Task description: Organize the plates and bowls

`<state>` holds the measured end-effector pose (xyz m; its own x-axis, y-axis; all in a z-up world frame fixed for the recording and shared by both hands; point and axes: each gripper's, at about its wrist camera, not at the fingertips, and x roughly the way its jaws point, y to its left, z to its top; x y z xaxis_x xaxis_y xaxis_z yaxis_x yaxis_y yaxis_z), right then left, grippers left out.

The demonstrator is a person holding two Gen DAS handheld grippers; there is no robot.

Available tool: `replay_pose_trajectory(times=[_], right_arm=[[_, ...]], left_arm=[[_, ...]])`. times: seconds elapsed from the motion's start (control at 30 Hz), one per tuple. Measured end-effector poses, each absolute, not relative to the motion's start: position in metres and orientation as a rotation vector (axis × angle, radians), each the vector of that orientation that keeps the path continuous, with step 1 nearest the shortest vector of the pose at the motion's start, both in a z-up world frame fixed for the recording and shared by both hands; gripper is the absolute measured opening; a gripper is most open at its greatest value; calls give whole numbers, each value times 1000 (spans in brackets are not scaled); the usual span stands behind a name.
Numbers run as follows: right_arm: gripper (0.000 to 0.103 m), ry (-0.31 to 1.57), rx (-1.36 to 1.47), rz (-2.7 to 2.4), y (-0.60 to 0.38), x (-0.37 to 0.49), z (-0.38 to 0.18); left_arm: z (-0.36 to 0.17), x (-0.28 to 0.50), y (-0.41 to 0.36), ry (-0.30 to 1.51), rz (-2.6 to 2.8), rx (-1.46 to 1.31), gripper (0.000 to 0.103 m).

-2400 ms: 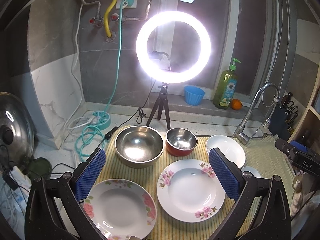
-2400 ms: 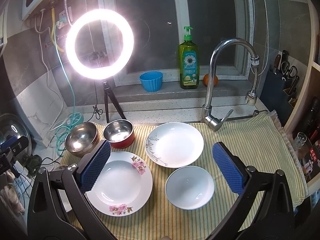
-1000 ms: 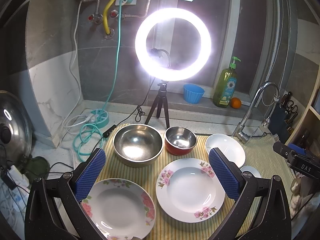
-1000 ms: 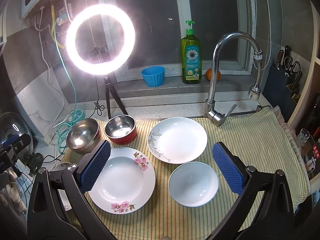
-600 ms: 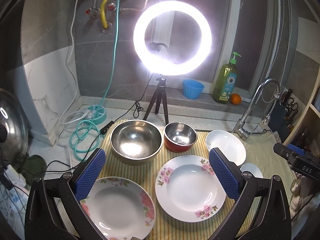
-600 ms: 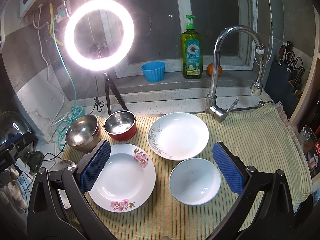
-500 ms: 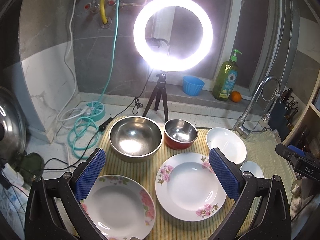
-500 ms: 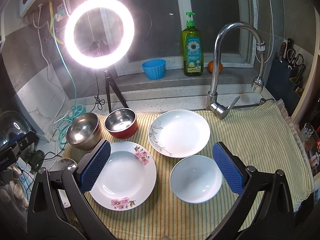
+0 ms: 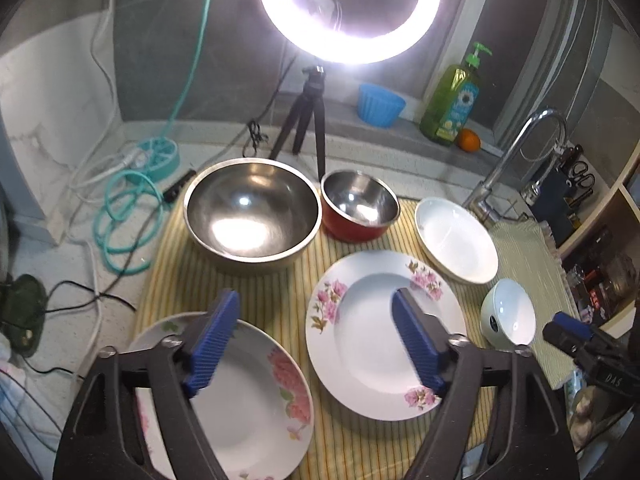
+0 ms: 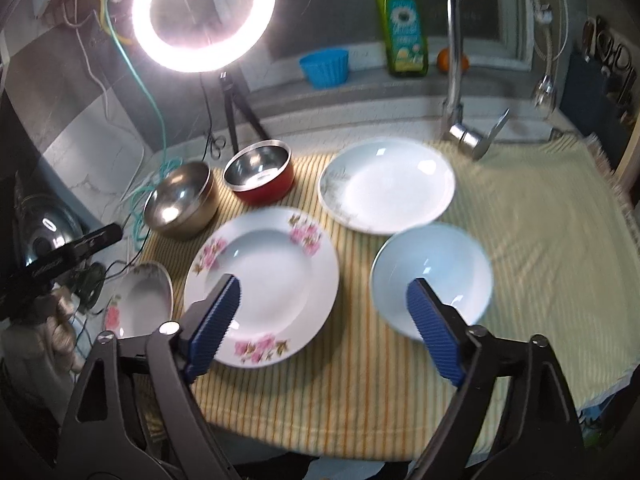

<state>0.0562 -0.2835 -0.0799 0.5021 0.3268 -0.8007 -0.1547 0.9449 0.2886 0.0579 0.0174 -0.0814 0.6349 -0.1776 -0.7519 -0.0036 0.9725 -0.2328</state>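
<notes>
On striped mat (image 9: 256,296) | left tongs (image 9: 314,336), right tongs (image 10: 324,318) released | pot lid (image 10: 38,228): right view only

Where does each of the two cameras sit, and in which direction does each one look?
Left wrist: sits on the left tongs, open, looking forward and down over the near-left flowered plate and steel bowl.
Right wrist: sits on the right tongs, open, looking down between the middle flowered plate and white bowl.
Shared: both views show the striped mat, red bowl and ring light.
</notes>
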Motion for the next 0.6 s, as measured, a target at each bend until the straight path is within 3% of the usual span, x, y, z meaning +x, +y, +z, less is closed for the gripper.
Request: replay_pose_trajectory(times=[0.07,0.2,0.3,0.6], right_arm=[[67,1052,205,315,-279,55,-95],[54,1127,267,340,-275,55,-119],[50,1162,311,348,-277,58,-133],[41,1224,377,345,-279,73,-156]], left_arm=[[-95,65,16,923,-130,-227,57],[-112,74,18,986,-177,-274,52],[-121,82,17,1019,-209,-290,40],[-146,112,14,1103,-251,-314,32]])
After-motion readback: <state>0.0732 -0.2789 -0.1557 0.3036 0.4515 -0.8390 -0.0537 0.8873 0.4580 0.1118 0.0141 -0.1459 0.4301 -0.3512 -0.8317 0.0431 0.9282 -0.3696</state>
